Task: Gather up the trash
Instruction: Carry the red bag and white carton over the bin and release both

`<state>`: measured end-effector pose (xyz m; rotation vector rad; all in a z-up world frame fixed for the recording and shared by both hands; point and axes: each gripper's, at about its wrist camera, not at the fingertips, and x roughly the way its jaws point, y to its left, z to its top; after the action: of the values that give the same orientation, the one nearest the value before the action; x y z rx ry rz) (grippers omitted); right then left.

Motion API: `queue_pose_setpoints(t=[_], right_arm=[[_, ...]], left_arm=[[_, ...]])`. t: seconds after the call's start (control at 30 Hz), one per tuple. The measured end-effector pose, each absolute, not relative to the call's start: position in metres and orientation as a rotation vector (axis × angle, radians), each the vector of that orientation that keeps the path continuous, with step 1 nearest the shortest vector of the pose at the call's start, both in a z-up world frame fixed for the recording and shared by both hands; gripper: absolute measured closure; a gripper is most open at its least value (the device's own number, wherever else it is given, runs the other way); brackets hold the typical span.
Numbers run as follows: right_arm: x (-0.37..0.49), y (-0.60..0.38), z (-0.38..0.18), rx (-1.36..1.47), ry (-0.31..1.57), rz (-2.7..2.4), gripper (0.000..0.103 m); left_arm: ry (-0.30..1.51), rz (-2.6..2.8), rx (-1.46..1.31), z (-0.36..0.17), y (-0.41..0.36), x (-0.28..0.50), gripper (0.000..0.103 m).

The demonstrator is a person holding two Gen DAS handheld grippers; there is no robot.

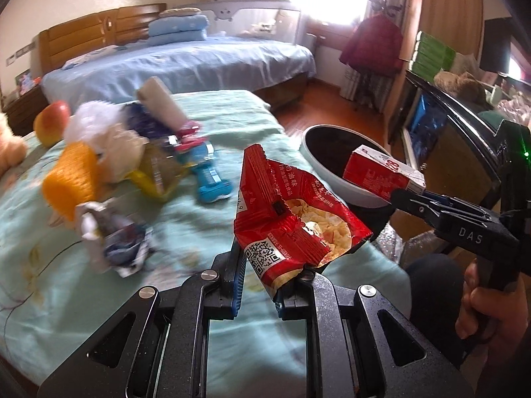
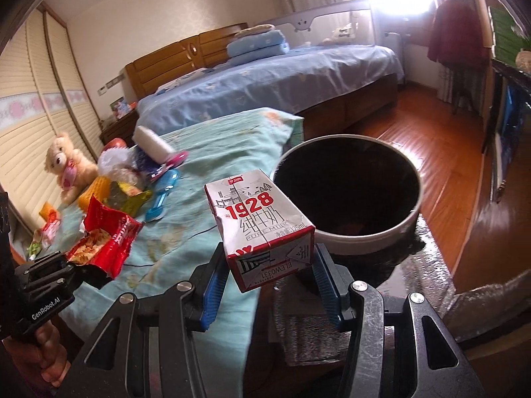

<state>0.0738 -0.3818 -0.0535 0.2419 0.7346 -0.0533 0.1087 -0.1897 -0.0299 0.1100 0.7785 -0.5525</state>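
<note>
My left gripper (image 1: 265, 267) is shut on an open red snack bag (image 1: 292, 219) with chips inside, held above the green bedspread; the bag also shows in the right wrist view (image 2: 106, 235). My right gripper (image 2: 268, 272) is shut on a white and red "1928" milk carton (image 2: 262, 225), held just left of the rim of a white trash bin (image 2: 371, 235) with a dark inside. In the left wrist view the carton (image 1: 381, 174) hangs over the bin's rim (image 1: 328, 175). A crumpled blue and white wrapper (image 1: 113, 235) lies on the bed.
On the green bedspread (image 1: 205, 212) lie a duck plush (image 1: 86, 162), an apple (image 1: 51, 121), a yellow bag (image 1: 159, 172), a blue toy (image 1: 209, 179) and a white roll (image 1: 162, 102). A teddy bear (image 2: 68, 162) sits at the left. A blue bed (image 1: 186, 63) stands behind. Wooden floor lies to the right.
</note>
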Motion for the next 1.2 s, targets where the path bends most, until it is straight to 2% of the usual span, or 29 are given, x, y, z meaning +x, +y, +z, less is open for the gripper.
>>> queue_pose_setpoints(t=[0.63, 1.2], right_arm=[[0.095, -0.447, -0.060, 0.260, 0.765, -0.199, 0.052], [0.129, -0.485, -0.061, 0.253, 0.817, -0.248, 0.052]], left_arm=[[0.845, -0.654, 0.180, -0.030, -0.285, 0.144, 0.090], [0.918, -0.683, 0.210, -0.037, -0.337, 0.198, 0.090]])
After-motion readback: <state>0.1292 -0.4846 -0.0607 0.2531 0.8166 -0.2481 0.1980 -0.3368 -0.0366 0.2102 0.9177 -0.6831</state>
